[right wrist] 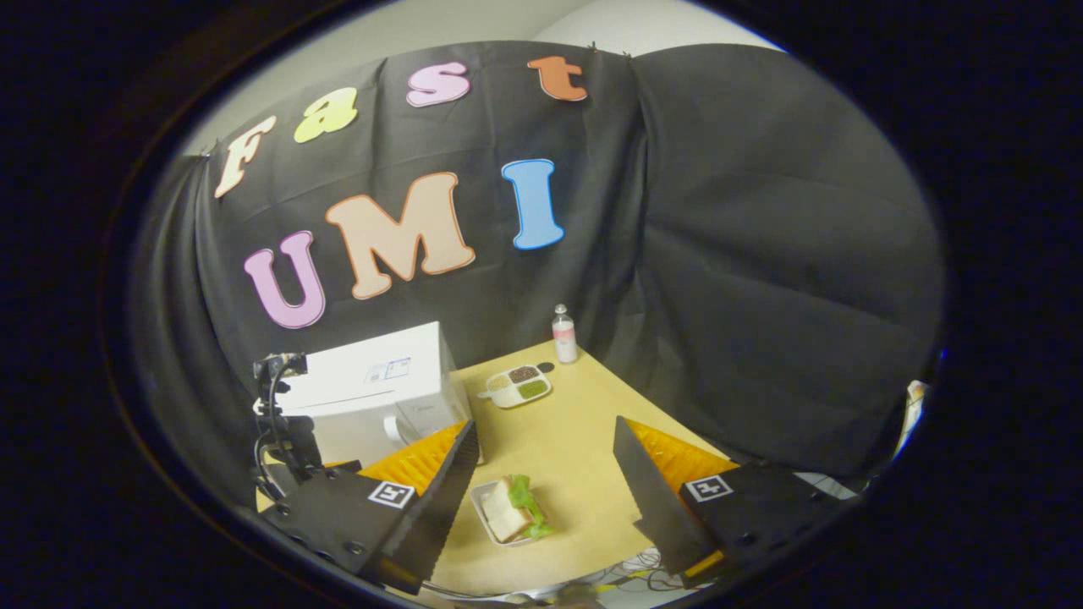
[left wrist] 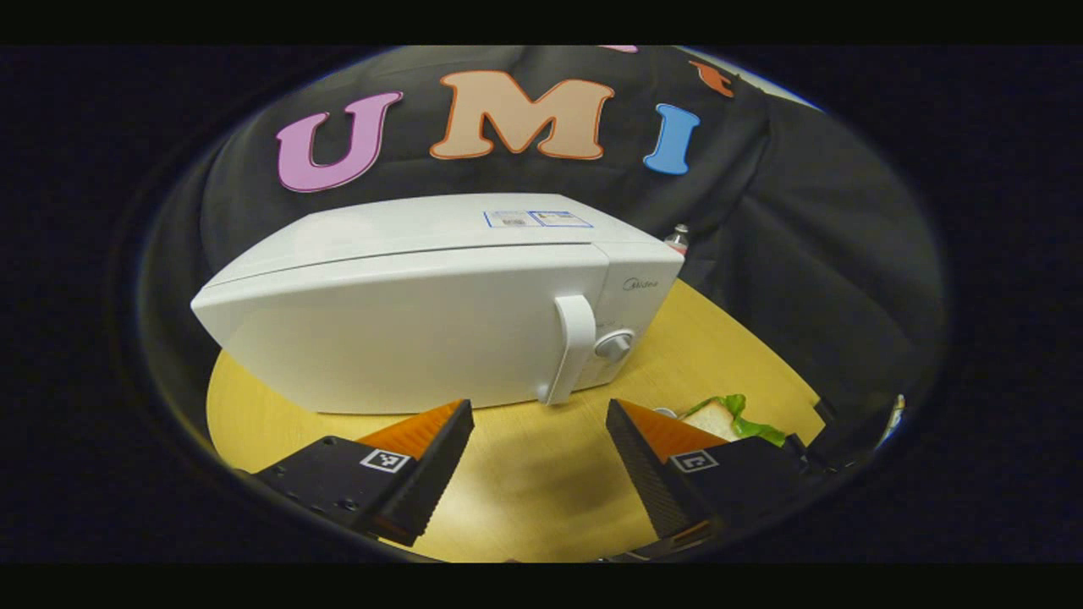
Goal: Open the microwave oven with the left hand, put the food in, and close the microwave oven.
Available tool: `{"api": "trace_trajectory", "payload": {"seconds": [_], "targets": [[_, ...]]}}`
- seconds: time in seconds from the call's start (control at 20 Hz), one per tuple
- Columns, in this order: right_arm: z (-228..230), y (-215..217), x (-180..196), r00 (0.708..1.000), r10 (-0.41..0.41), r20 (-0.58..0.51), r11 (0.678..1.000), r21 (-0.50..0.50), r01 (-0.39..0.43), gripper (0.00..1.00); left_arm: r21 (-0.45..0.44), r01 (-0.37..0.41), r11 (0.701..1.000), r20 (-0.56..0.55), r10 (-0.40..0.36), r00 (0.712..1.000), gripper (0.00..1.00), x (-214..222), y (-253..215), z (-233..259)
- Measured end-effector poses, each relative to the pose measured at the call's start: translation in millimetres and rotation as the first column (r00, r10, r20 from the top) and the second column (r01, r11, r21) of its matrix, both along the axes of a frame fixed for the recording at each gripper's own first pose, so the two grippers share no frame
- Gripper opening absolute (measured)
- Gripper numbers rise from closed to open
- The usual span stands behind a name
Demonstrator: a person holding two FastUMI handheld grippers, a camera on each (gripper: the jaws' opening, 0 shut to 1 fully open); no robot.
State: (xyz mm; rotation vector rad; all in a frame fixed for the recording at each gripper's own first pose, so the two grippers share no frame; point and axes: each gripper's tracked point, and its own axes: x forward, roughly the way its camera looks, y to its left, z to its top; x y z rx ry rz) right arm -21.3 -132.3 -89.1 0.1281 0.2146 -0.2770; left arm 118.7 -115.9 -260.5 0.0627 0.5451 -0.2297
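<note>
A white microwave point(left wrist: 423, 313) stands on the round wooden table point(left wrist: 525, 474), door shut, with a white handle point(left wrist: 574, 347) and a knob point(left wrist: 613, 344) at its right end. My left gripper point(left wrist: 540, 423) is open, just in front of and below the handle, touching nothing. A sandwich with lettuce point(left wrist: 726, 417) lies to its right. In the right gripper view, the sandwich point(right wrist: 514, 507) rests on a small white plate point(right wrist: 486, 499) near the table's front edge. My right gripper point(right wrist: 546, 457) hovers open above it, well apart. The microwave point(right wrist: 372, 393) sits at left there.
A divided tray of food point(right wrist: 518, 386) and a small bottle point(right wrist: 563, 333) stand at the back of the table point(right wrist: 584, 423) near the black cloth wall. The other gripper's camera rig point(right wrist: 275, 414) rises in front of the microwave. Cables lie at the front edge.
</note>
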Motion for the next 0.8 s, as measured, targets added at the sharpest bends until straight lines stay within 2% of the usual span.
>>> {"api": "trace_trajectory", "payload": {"seconds": [0.15, 0.2, 0.4, 0.5, 0.55, 0.7, 0.75, 0.8], "targets": [[-1, -11, 0, 1.000, -0.018, -0.008, 1.000, 0.005, 0.018, 0.92, -0.009, -0.009, 1.000, -0.029, 0.009, 1.000, 0.94, 16, -12, -13], [-2, -15, 0, 1.000, -0.023, -0.010, 1.000, 0.007, 0.023, 0.92, -0.008, -0.018, 1.000, -0.043, 0.018, 0.999, 0.85, 19, -13, -20], [-5, -34, -2, 0.999, -0.050, -0.012, 0.999, -0.007, 0.050, 0.92, -0.012, -0.039, 0.999, -0.061, 0.039, 0.997, 0.85, 39, -21, -32], [-5, -40, -1, 0.999, -0.051, -0.010, 0.999, -0.004, 0.051, 0.92, -0.008, -0.058, 0.998, -0.070, 0.057, 0.996, 0.80, 47, -23, -38], [-7, -43, 0, 0.999, -0.052, -0.008, 0.999, -0.003, 0.052, 0.99, -0.013, -0.066, 0.998, -0.082, 0.065, 0.995, 0.79, 50, -25, -41], [-10, -52, 5, 0.999, -0.047, -0.010, 0.999, 0.003, 0.047, 0.99, -0.025, -0.093, 0.995, -0.114, 0.089, 0.989, 0.78, 56, -28, -49], [-10, -53, 7, 0.999, -0.040, -0.010, 0.999, 0.005, 0.040, 0.99, -0.022, -0.098, 0.995, -0.113, 0.095, 0.989, 0.74, 59, -28, -49], [-11, -55, 10, 0.999, -0.033, -0.009, 0.999, 0.007, 0.033, 0.99, -0.018, -0.101, 0.995, -0.112, 0.098, 0.989, 0.80, 61, -28, -50]]}}
